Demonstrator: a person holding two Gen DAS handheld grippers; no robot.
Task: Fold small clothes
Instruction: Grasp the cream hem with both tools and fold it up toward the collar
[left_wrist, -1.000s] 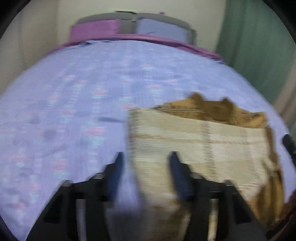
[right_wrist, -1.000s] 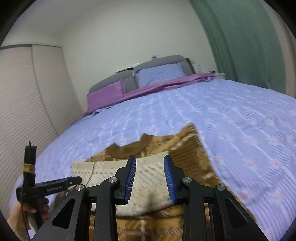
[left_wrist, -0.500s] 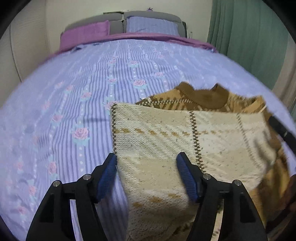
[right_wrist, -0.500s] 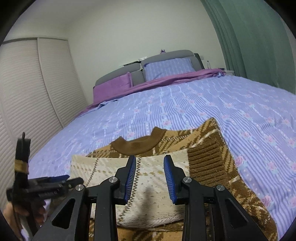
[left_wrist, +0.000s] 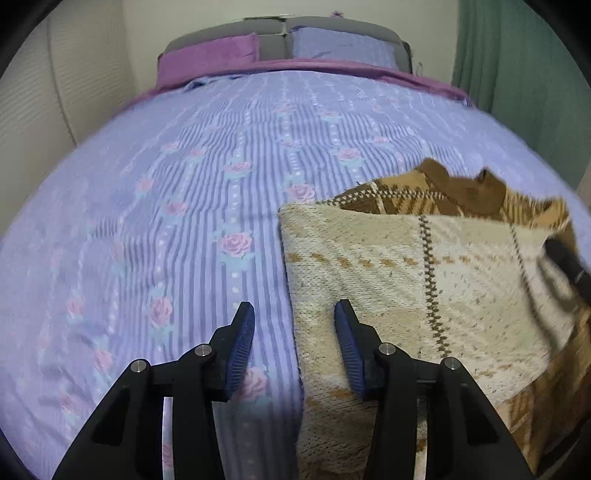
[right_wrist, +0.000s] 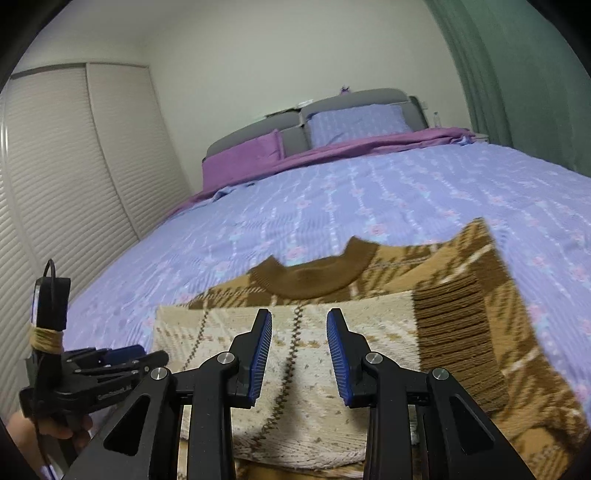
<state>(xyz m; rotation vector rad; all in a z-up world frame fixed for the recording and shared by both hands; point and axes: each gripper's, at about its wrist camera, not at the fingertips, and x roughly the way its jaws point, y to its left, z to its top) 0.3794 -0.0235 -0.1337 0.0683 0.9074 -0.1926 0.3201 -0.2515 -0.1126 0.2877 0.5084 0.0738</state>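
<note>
The left gripper (left_wrist: 294, 334) has just been narrowing its jaws, yet they stand apart astride the sweater's (left_wrist: 413, 280) left edge, pinching nothing. The right gripper (right_wrist: 299, 354) hovers, jaws apart and empty, over the cream panel doubled up over the brown front. The sweater lies near the foot edge of the bed (left_wrist: 229, 177). I'd say one fold is laid; next comes gripping an edge for another. No containers anywhere.

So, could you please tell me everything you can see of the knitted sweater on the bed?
The sweater is a brown-and-tan plaid knit with a plain brown ribbed collar. It lies flat on the lilac floral bedspread, its lower part folded up so the cream inside faces up. A ribbed cuff lies at one side. No pad presses on it.
</note>
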